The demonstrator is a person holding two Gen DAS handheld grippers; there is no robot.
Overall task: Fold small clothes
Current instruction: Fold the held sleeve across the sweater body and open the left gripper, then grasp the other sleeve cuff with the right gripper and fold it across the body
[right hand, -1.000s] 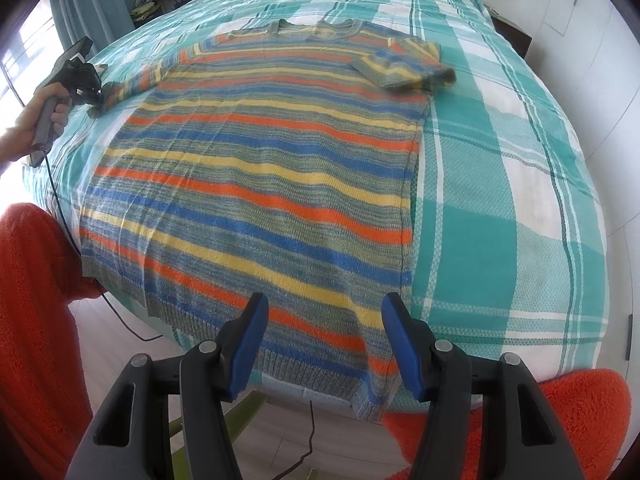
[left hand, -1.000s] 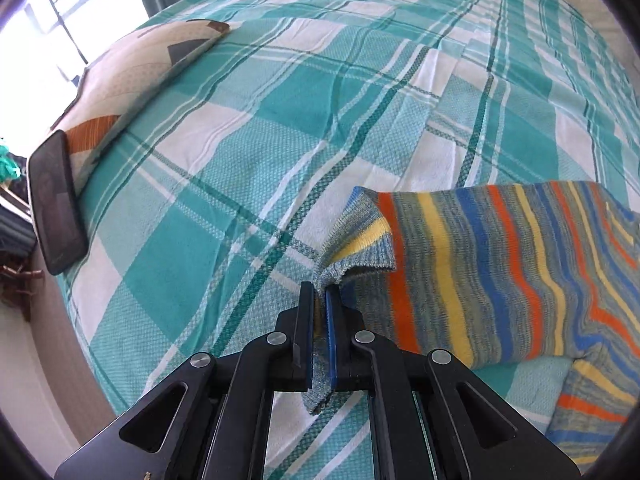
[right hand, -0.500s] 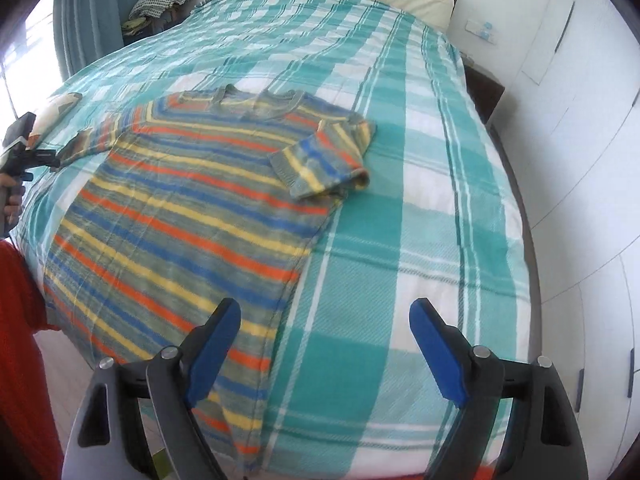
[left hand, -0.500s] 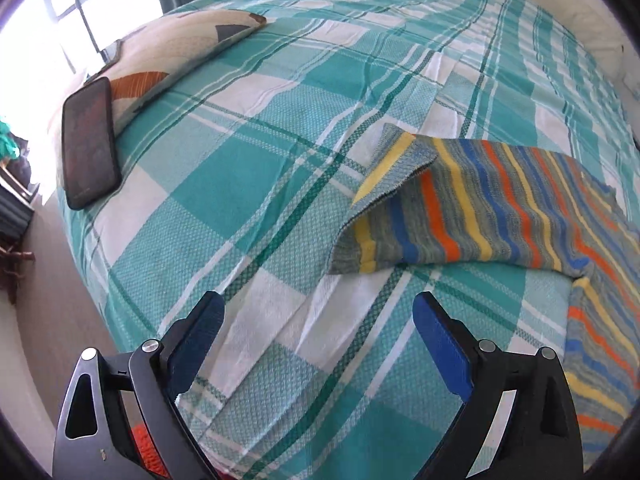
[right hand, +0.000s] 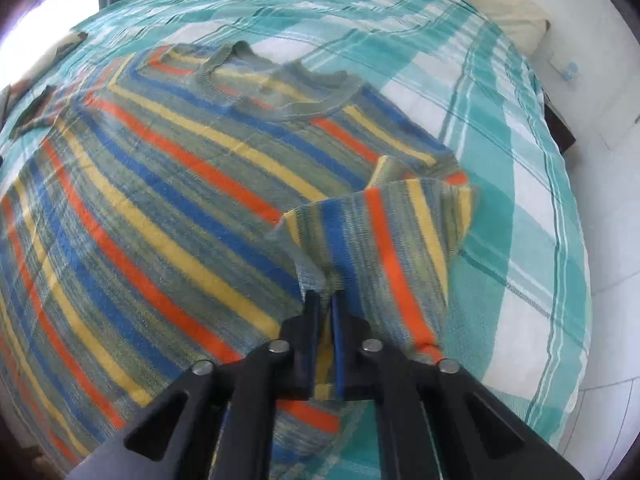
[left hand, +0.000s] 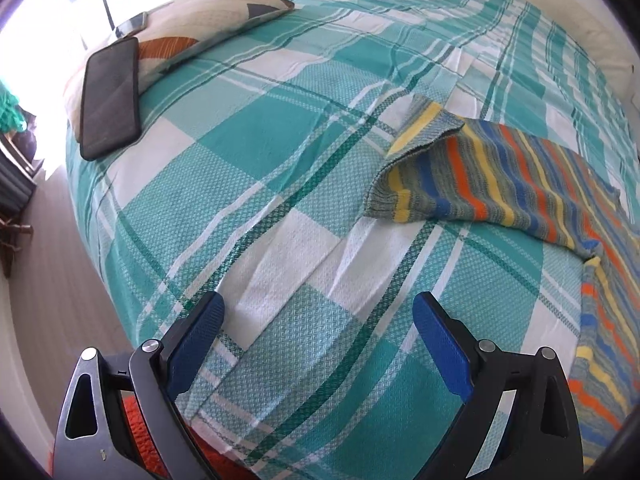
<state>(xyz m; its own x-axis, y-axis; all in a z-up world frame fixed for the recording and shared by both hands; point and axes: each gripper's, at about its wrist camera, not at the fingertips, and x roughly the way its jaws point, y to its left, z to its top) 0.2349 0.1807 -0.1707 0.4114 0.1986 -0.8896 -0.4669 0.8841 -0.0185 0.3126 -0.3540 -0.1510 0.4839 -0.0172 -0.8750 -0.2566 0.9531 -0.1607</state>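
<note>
Right now my left gripper [left hand: 318, 320] hangs wide open over the checked bedspread [left hand: 248, 184], holding nothing, with the sweater's near sleeve [left hand: 480, 180] lying flat ahead of it and apart from its fingers. On my right gripper [right hand: 325, 300] the jaws are pinched together on the edge of the other sleeve [right hand: 384, 236], which is folded in over the striped sweater [right hand: 168, 200]. That sweater lies spread on the bed, collar away from me. A phone [left hand: 110, 98] rests against a pillow [left hand: 200, 24] at the bed's far corner.
</note>
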